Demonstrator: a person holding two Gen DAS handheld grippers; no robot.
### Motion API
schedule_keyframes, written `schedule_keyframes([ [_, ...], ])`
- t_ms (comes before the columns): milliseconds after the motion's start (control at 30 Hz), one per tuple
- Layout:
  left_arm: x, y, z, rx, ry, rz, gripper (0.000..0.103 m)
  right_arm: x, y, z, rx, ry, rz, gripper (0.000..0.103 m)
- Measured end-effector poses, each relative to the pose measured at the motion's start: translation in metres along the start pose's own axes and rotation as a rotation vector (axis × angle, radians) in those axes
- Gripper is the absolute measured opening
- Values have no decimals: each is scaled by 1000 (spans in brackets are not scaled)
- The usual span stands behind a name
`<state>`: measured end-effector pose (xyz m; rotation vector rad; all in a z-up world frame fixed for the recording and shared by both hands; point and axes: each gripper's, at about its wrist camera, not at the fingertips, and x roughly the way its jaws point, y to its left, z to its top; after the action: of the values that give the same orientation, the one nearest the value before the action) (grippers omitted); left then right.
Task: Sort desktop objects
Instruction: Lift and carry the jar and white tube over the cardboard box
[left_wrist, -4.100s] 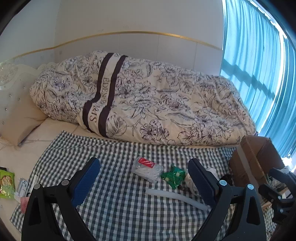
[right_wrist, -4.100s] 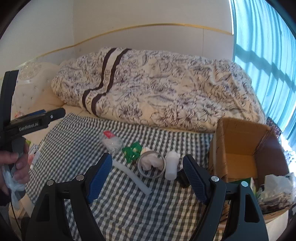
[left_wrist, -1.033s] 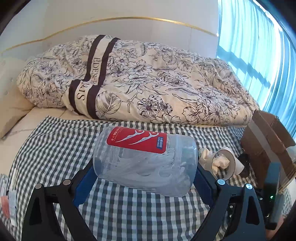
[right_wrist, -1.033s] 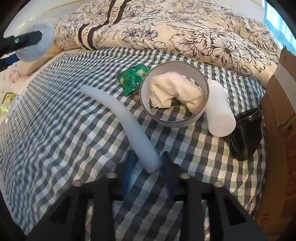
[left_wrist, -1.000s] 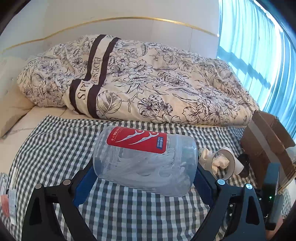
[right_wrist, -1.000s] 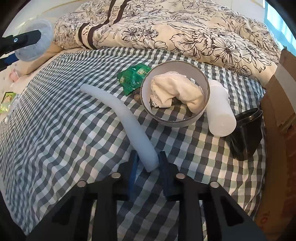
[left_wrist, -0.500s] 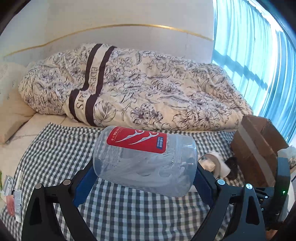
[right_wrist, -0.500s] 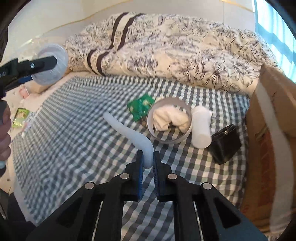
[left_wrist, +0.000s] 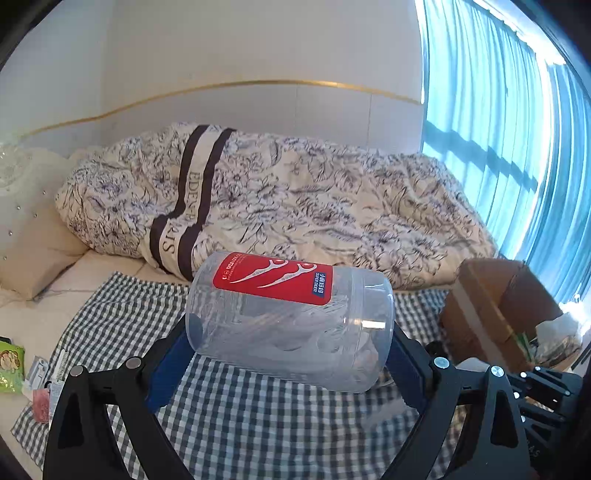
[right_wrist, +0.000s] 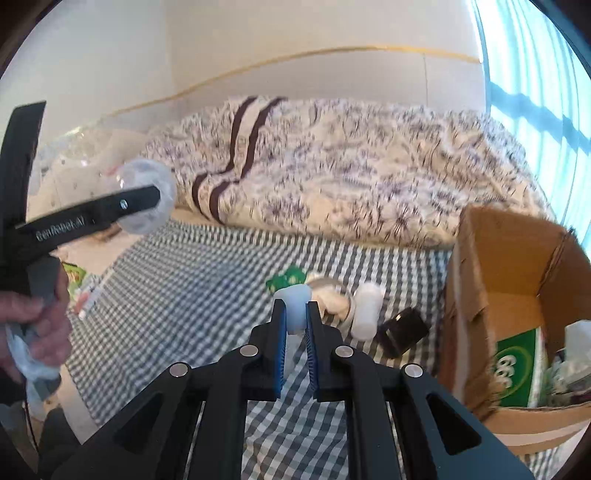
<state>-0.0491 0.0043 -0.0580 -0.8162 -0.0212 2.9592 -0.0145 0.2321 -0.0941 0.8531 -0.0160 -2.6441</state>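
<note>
My left gripper (left_wrist: 288, 332) is shut on a clear plastic jar (left_wrist: 291, 321) with a red floss-pick label, held sideways above the checked cloth (left_wrist: 258, 424). In the right wrist view the same jar (right_wrist: 146, 201) shows end-on at the left, with a hand (right_wrist: 37, 332) on the left gripper's handle. My right gripper (right_wrist: 293, 317) is shut on a white foam tube (right_wrist: 293, 302), lifted off the cloth (right_wrist: 184, 295) and pointing away from the camera. Beyond it lie a green packet (right_wrist: 288, 277), a tape roll with a cloth inside (right_wrist: 332, 295), a white bottle (right_wrist: 365, 310) and a black cup (right_wrist: 404, 332).
An open cardboard box (right_wrist: 517, 314) holding a green carton stands at the right of the bed. The same box (left_wrist: 491, 314) shows at the right in the left wrist view. A floral duvet (left_wrist: 277, 206) lies behind the cloth. Small packets (left_wrist: 22, 369) sit at the left edge.
Both grippers have risen and pulled back. The foam tube has left the cloth in my right gripper, and the jar rides higher in my left gripper.
</note>
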Motion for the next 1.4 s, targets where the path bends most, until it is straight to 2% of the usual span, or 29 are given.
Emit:
schedule_keyframes([
  [400,-48,-43,20,-13,-89,-2,95,-78,-23,29,5,-167,-17,9],
  [700,-67,-79,32,-12,-121,-47,95,-134,-44,50,-2,-271,-67,9],
  [933,-75,-107,38,-1,-151,-100,95,-170,-60,57,-12,-337,-151,9],
  [1400,-83,-159,46,20,-185,-177,95,-214,-85,69,-49,-410,-297,9],
])
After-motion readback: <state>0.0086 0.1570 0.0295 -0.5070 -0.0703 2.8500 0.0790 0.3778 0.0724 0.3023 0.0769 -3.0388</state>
